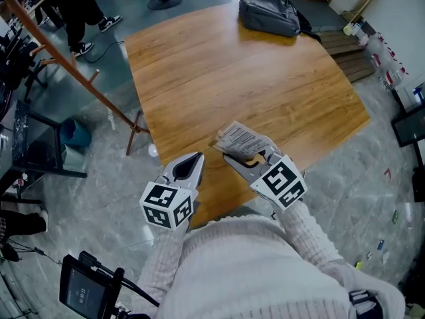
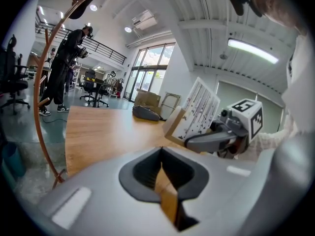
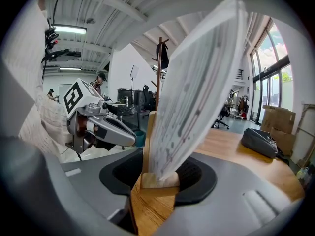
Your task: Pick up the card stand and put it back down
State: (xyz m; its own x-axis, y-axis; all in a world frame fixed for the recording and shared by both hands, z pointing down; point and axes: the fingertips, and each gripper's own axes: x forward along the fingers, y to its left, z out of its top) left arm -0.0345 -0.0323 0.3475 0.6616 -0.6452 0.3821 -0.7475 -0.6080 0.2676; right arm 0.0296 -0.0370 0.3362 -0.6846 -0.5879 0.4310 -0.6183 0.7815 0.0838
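The card stand [image 1: 240, 138], a small wooden base with a printed white card in it, sits near the front edge of the wooden table [image 1: 232, 78]. My right gripper [image 1: 229, 157] is shut on its wooden base, and the card leans back at a tilt. In the right gripper view the base [image 3: 158, 180] sits between the pads and the card [image 3: 197, 92] fills the middle. The left gripper view shows the stand [image 2: 199, 107] held just above the tabletop. My left gripper [image 1: 197, 157] hovers to its left, shut and empty, its tips [image 2: 160, 151] meeting over the table edge.
A grey bag [image 1: 269, 12] lies at the table's far edge. A wooden coat rack [image 1: 66, 62] leans past the left side, with a blue bin [image 1: 76, 133] and a person's legs [image 1: 80, 5] beyond. A screen on a stand [image 1: 83, 291] is at the bottom left.
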